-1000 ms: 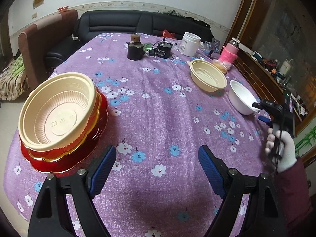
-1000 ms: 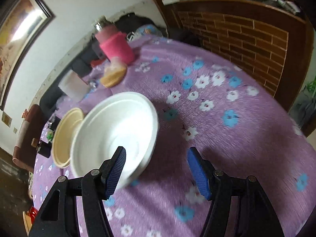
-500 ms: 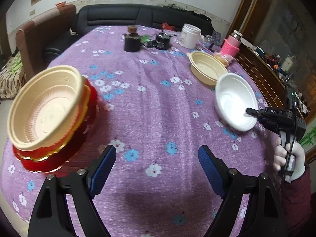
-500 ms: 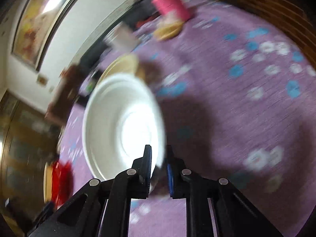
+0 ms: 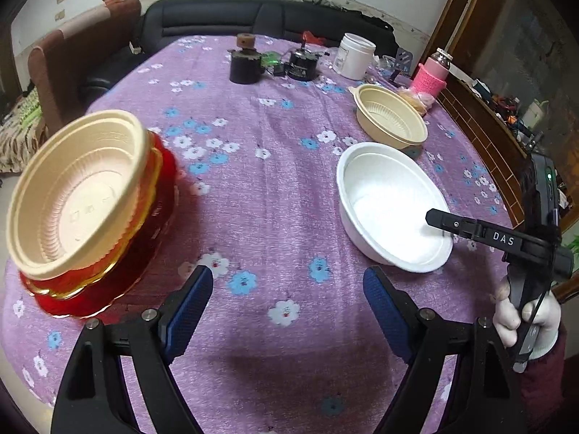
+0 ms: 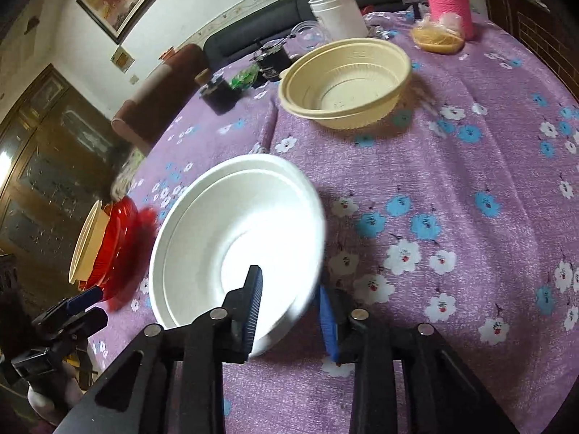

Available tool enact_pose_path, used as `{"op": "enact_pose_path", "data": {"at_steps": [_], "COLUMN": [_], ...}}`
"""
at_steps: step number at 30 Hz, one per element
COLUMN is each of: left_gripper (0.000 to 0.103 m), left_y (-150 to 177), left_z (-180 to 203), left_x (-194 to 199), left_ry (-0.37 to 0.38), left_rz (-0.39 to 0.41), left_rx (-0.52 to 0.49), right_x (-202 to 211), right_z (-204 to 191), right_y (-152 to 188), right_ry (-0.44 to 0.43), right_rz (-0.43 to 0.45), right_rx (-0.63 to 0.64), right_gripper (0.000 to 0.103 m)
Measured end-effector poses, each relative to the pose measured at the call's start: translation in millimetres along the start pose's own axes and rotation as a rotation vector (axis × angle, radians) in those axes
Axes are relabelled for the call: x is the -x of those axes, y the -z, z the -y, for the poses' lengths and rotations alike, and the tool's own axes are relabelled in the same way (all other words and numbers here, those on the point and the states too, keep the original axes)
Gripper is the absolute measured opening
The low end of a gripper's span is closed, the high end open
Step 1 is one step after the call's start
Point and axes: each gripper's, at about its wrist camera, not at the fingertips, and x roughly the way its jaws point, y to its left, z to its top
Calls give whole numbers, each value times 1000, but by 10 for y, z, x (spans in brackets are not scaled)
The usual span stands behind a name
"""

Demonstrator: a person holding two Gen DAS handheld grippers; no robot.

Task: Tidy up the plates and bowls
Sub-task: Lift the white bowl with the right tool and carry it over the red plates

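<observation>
A white bowl (image 5: pixel 391 206) rests on the purple flowered cloth, mid-right; it also shows in the right wrist view (image 6: pixel 231 242). My right gripper (image 6: pixel 291 307) straddles its near rim, jaws parted; it shows from the side in the left wrist view (image 5: pixel 439 220). A cream bowl (image 5: pixel 389 119) sits behind the white bowl, also in the right wrist view (image 6: pixel 347 79). At the left, a cream bowl (image 5: pixel 72 195) is stacked on a red plate (image 5: pixel 144 238). My left gripper (image 5: pixel 287 307) is open and empty above the cloth.
At the table's far end stand a dark jar (image 5: pixel 245 61), a black device (image 5: pixel 302 65), a white tub (image 5: pixel 353 56) and a pink-sleeved bottle (image 5: pixel 430 76). A black sofa (image 5: pixel 224 18) is behind the table. A wooden ledge (image 5: pixel 485 133) runs along the right.
The right gripper carried the white bowl leftward and set it on the cloth; its jaws have opened from shut. The left gripper has shifted a little, staying open.
</observation>
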Motion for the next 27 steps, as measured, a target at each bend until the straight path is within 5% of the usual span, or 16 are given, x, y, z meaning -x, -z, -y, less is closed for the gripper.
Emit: {"op": "enact_pose_path", "data": {"at_steps": [5, 11, 16, 18, 19, 23, 27], "left_gripper": [92, 92, 89, 75, 53, 11, 11], "left_y": [-190, -420, -526, -550, -547, -532, -465], "left_z": [110, 196, 332, 389, 410, 481, 526], "left_x": [-277, -702, -909, -1012, -1092, -1069, -890], "left_ry": [5, 47, 10, -1, 1, 46, 23], "left_rz": [-64, -162, -167, -178, -203, -200, -157], "left_rx": [10, 52, 12, -10, -14, -36, -54], "right_x": [99, 17, -58, -82, -96, -107, -22], "right_z": [153, 19, -71, -93, -99, -108, -90], "right_y": [-47, -69, -40, -29, -26, 7, 42], "right_ry": [11, 18, 32, 36, 35, 50, 21], "right_rz": [22, 15, 20, 21, 19, 23, 38], "right_rx": [-24, 16, 48, 53, 55, 61, 38], "right_gripper": [34, 34, 34, 34, 34, 25, 19]}}
